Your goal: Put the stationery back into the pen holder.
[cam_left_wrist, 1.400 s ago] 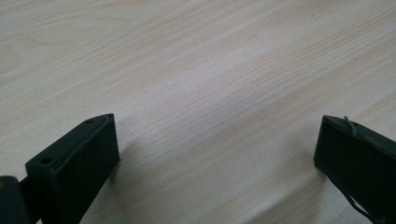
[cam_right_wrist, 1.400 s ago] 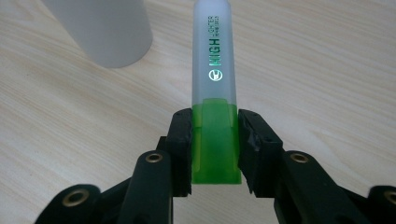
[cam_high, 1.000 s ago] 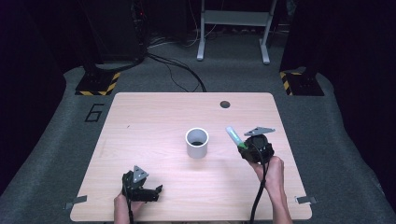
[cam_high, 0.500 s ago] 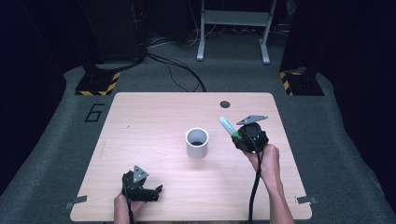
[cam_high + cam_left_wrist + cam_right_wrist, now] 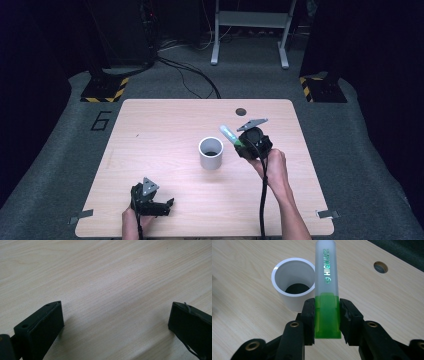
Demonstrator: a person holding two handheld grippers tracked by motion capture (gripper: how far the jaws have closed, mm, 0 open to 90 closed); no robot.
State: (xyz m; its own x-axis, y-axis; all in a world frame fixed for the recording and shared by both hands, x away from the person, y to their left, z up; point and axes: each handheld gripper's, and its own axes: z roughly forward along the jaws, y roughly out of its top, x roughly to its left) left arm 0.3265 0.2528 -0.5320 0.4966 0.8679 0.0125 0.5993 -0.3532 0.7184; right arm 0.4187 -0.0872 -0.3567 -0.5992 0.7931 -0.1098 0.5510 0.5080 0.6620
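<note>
**Highlighter held by its cap end, just right of the cup**

While the right hand-held gripper (image 5: 327,315) hangs over the middle right of the worktop (image 5: 165,125), its jaws are clamped on the green cap end of a highlighter (image 5: 326,282). In the high view the pen (image 5: 230,136) sits just right of the white cup (image 5: 211,153), above the worktop and apart from the cup's rim.

A plastic marker like this is likely light and stiff, so it should not bend or sag from a grip at one end. Its frosted barrel looks smooth and could slip or swivel between the pads; the flat-sided green cap gives them a better seat, and that is where they press now. A cap may pull off under a hard tug, so a hold nearer the barrel's middle would be safer for any forceful move.

Its long axis runs straight out from the jaws. In the high view the frosted end points to the upper left of the frame and tilts upward, the green end sitting lower right in the grip.

Down at the lower left, the left hand-held gripper (image 5: 150,200) rests with its jaws wide apart and nothing between them.
</note>
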